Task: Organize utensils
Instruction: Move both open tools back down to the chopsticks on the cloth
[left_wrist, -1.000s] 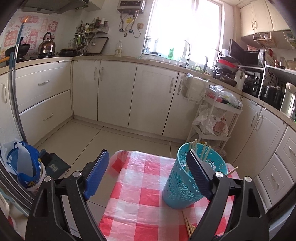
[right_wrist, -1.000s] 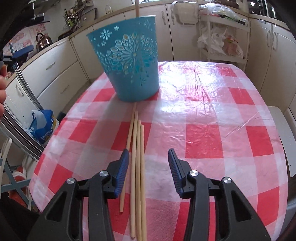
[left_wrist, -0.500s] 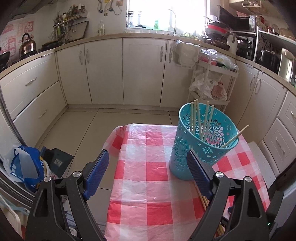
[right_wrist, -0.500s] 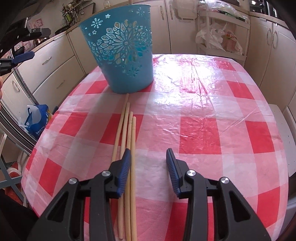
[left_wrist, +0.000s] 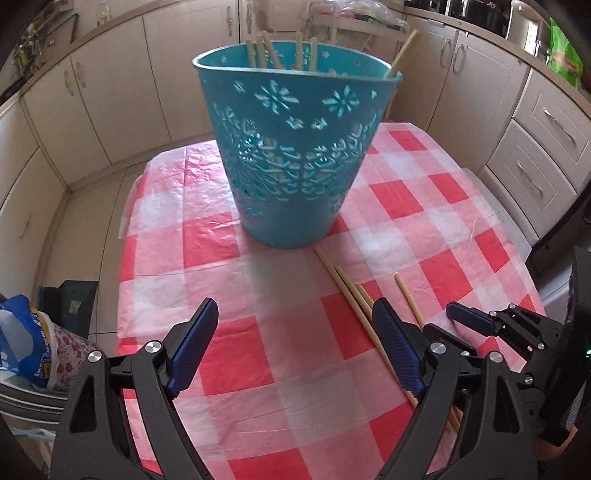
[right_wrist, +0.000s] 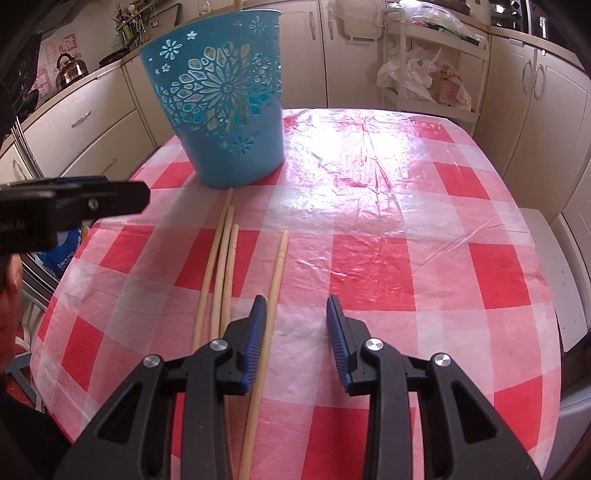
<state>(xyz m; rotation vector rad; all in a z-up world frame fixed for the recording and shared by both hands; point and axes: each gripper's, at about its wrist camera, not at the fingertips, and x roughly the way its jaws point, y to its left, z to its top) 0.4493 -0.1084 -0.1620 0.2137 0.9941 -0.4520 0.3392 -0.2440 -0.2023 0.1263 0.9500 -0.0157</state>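
A turquoise cut-out basket (left_wrist: 295, 155) (right_wrist: 225, 103) stands on the checked tablecloth (right_wrist: 388, 258) with several wooden chopsticks upright in it. Three loose chopsticks (right_wrist: 221, 273) (left_wrist: 351, 295) lie side by side in front of it. A fourth chopstick (right_wrist: 275, 277) (left_wrist: 408, 299) lies apart, to their right. My right gripper (right_wrist: 295, 314) (left_wrist: 465, 317) hangs low over that one; its jaws are closing, with the stick between them beside the left pad (right_wrist: 256, 332), not pinched. My left gripper (left_wrist: 295, 343) (right_wrist: 122, 199) stands wide open, low over bare cloth left of the sticks.
Cream kitchen cabinets (left_wrist: 92, 92) ring the table. A white wire trolley with plastic bags (right_wrist: 432, 77) stands behind the far edge. A blue bag (left_wrist: 22, 343) sits on the floor off the table's left edge. A kettle (right_wrist: 70, 68) rests on the counter.
My left gripper has dropped and tilted down toward the table, in front of the basket. The right jaws have narrowed, and one chopstick now lies apart from the other three.
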